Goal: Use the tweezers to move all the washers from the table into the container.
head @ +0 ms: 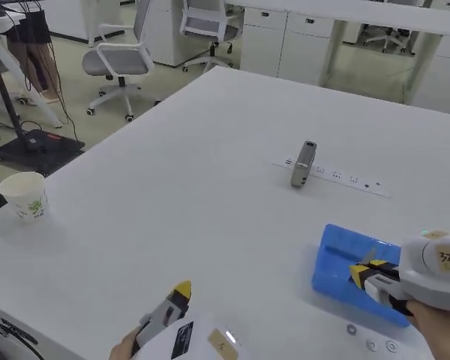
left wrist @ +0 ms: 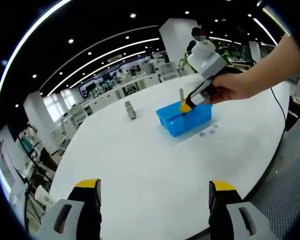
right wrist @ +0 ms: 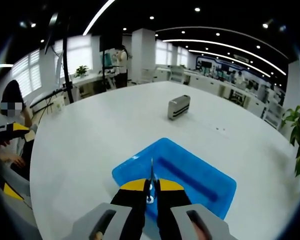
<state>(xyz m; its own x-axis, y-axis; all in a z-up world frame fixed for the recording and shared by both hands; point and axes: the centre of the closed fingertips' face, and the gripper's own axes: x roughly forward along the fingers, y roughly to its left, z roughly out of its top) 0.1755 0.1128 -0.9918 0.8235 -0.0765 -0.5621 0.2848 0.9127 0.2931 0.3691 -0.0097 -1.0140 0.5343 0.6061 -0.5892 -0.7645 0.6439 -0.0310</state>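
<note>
We judge this to be the drop step. In the right gripper view, the right gripper (right wrist: 152, 186) has its jaws clamped together on the tweezers (right wrist: 151, 170). Their thin tip points out over the blue container (right wrist: 205, 182) at the lower centre of the frame (whether a washer sits in the tip, we cannot tell). In the head view, three washers (head: 351, 328) lie on the table (head: 210, 187) at the lower right, just beside the container's near edge. The left gripper (left wrist: 155, 186) hangs with its jaws apart, holding nothing, at the bottom of its own view. Next, we think, the tweezers must swing back down to the nearest washer and pinch its rim gently.
</note>
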